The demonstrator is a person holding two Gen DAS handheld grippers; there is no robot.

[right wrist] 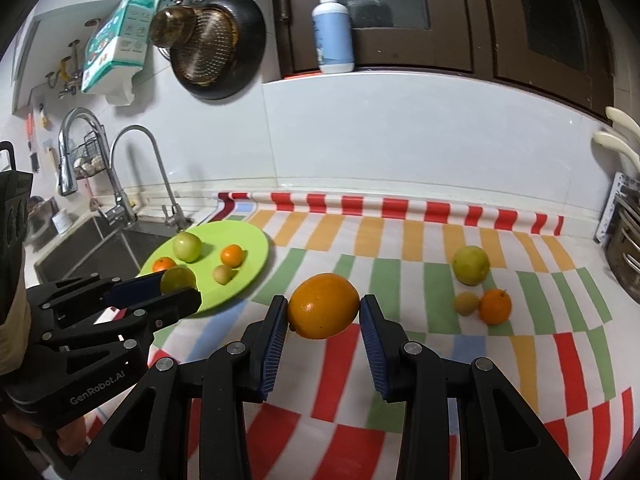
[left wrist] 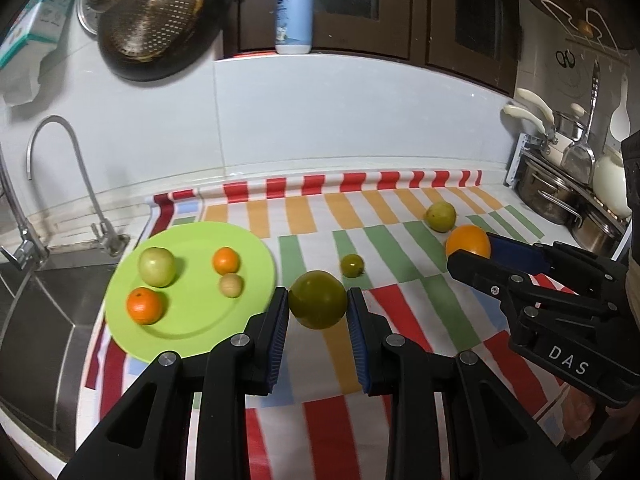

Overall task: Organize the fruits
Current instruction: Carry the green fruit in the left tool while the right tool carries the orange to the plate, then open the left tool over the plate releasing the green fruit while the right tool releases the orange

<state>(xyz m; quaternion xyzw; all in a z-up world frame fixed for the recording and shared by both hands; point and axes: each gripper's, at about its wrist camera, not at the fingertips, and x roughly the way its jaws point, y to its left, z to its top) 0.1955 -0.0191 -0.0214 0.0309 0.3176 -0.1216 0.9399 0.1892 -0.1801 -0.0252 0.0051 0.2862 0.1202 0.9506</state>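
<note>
Carrying fruit: left tool [left wrist: 318, 300] clamped round dark-green fruit [left wrist: 317, 299], right tool [right wrist: 323, 312] clamped large orange [right wrist: 323, 311], both above striped counter [right wrist: 400, 360]. Best lowered onto bare part of round lime-green plastic plate [left wrist: 248, 248], clear of fruit there.

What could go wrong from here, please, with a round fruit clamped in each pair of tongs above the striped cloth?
1. The dark green fruit and the large orange are round and pinched only at their sides by the left tongs and right tongs; either could slip out and roll.
2. The green plate already holds four fruits, so a dropped one might knock them about.
3. The plate sits beside the sink; a fruit rolling off it could fall in.
</note>
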